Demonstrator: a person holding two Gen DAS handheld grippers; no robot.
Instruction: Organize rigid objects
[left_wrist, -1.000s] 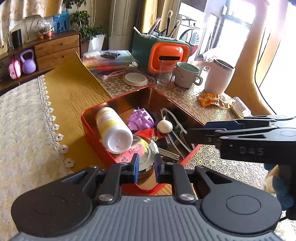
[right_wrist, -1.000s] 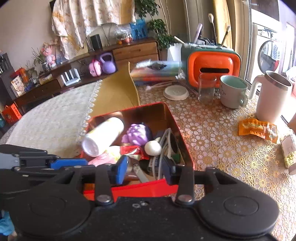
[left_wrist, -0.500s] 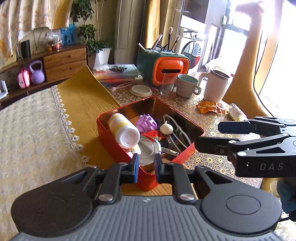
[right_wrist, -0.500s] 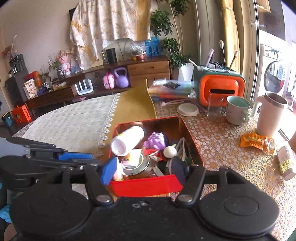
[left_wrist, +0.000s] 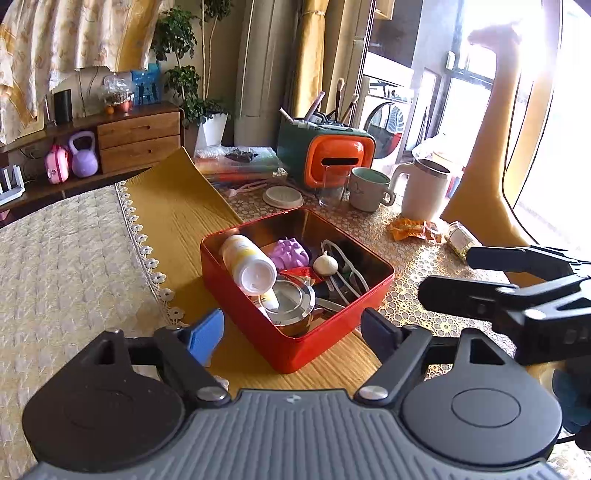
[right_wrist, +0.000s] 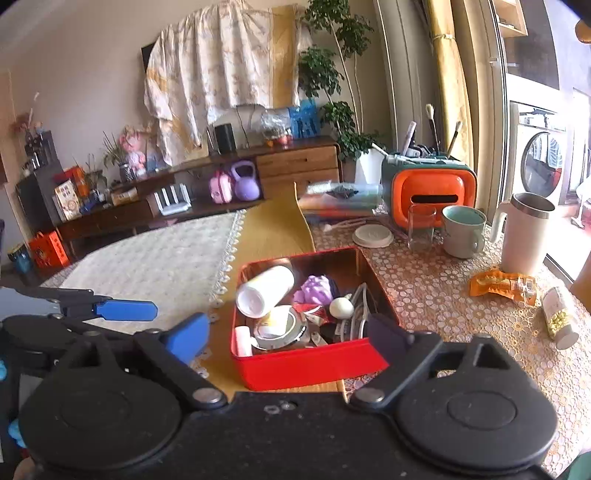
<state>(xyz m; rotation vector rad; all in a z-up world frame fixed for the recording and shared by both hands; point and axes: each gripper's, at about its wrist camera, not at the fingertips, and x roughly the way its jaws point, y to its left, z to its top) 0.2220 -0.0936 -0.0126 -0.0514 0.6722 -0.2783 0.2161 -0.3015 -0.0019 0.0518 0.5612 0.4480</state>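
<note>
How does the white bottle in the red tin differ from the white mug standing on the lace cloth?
The white bottle lies tilted inside the red tin, leaning over a metal lid; the white mug stands upright on the table, outside the tin. The mug has a handle and open top; the bottle has neither. Both are white.

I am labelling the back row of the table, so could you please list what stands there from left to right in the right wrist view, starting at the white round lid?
White round lid → clear glass → green mug → cream jug.
</note>
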